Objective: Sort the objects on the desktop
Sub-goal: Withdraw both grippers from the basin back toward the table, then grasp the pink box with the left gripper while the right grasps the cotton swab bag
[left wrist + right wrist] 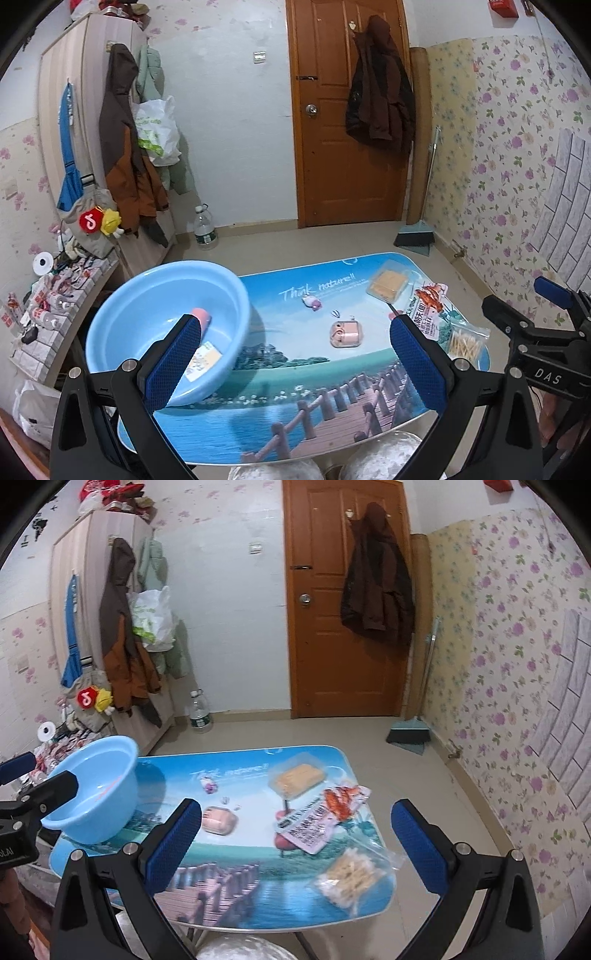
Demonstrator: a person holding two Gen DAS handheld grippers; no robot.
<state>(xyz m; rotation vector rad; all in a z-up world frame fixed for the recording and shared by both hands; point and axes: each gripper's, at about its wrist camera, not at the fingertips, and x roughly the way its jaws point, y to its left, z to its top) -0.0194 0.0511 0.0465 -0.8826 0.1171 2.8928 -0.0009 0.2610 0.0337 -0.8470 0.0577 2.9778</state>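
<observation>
sorting barely begun, both grippers empty

left gripper [295, 354] and right gripper [295, 843] hang with jaws wide apart above the table [295, 376]. the basin [140, 314], ahead-left, holds a pink tube [202, 315] and a card [205, 360]; ahead lie the earbud case [345, 333], charm [312, 302], box [388, 285], snack packet [321, 819] and bag [351, 877], unsorted.

"Think nature!!" is printed on the table top [295, 369], and "DAS" on the right gripper [554, 291]
</observation>
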